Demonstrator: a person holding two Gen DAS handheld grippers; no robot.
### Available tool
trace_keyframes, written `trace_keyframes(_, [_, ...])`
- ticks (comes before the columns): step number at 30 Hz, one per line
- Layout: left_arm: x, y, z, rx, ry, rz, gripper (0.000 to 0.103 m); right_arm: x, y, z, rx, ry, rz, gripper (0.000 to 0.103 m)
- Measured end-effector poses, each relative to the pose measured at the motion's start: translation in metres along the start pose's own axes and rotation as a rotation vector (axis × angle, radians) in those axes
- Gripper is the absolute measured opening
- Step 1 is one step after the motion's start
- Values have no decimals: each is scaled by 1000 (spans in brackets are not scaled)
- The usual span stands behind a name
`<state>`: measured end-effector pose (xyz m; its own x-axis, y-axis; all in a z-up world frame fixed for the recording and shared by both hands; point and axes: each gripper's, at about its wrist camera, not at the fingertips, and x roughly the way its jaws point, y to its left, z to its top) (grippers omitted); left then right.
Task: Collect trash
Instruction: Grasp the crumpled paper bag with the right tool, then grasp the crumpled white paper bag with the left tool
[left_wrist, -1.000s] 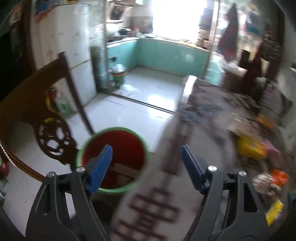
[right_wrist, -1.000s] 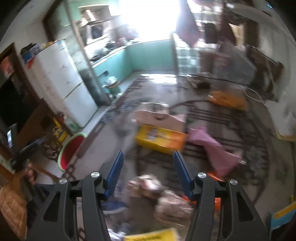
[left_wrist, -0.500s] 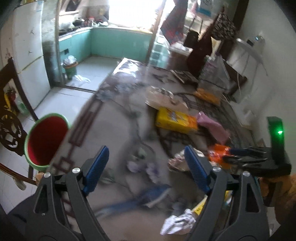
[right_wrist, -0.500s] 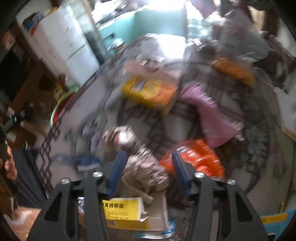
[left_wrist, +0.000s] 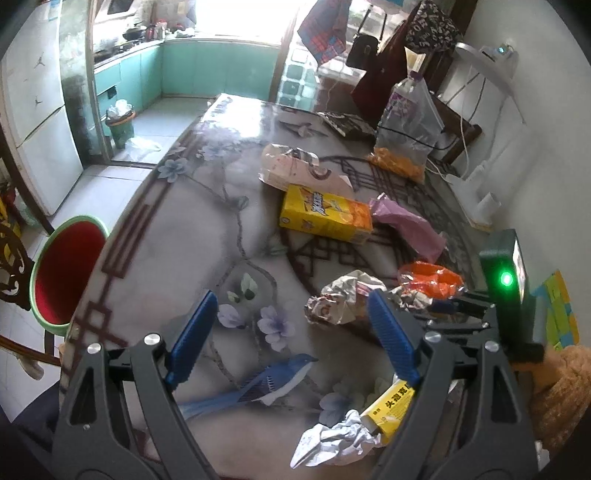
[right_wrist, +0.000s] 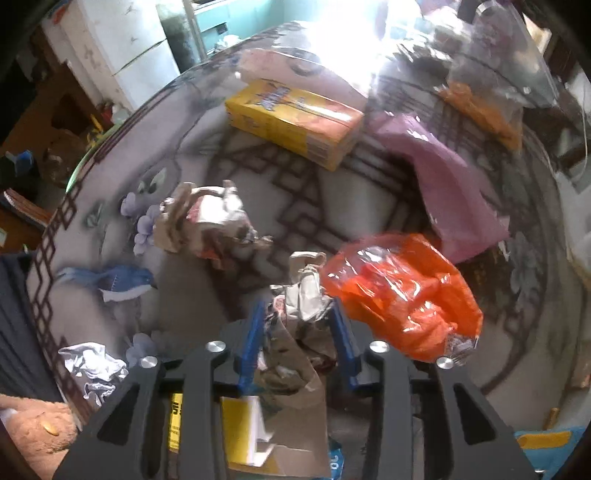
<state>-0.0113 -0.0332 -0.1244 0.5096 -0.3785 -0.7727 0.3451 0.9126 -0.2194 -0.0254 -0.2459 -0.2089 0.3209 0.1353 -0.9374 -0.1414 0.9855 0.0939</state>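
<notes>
R gripper (right_wrist: 297, 334) jaws just closing, clamped on crumpled wrapper (right_wrist: 303, 295). L gripper (left_wrist: 291, 332) held apart, empty. Most trash left on tabletop (left_wrist: 192, 229); red bin (left_wrist: 66, 273) at 9 o'clock.

Crumpled brown-grey paper wad (right_wrist: 303, 314) sits between blue pads of right hand-held gripper (right_wrist: 299, 332), pads pressing its sides. Second crumpled wad (right_wrist: 207, 221) lies loose on surface, left of it and further out. Orange plastic wrapper (right_wrist: 399, 295) wrinkled, flat, touching first wad's right side. White crumpled paper (right_wrist: 94, 363) near surface edge. Yellow box (right_wrist: 291, 118) lying flat, further back. Pink bag (right_wrist: 450, 184) limp beside box. Red bin with green rim (left_wrist: 64, 269) on floor, open, off surface's left edge.
</notes>
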Motion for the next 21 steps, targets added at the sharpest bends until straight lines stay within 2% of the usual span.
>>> trace_keyframes(3, [9,-4,1,24,19,-10,81,-7,-5,0,30,-20,32,26])
trace_keyframes(6, [23,-12,5,73,42,-28,81,-33,-14,9,84,-92,82,25])
trace_keyframes(11, [55,-31,11,144,90,-69,81,-92,-34,32,147,-265,73,25])
trace_keyframes(14, [76,-41,11,168,129,-87,81,-113,-39,41,175,-332,76,25])
trace_keyframes(17, [97,-51,9,194,167,-88,81,-118,-38,43,179,-349,86,25])
trace_keyframes(21, [119,-58,6,214,209,-84,81,-109,-35,42,187,-327,99,25])
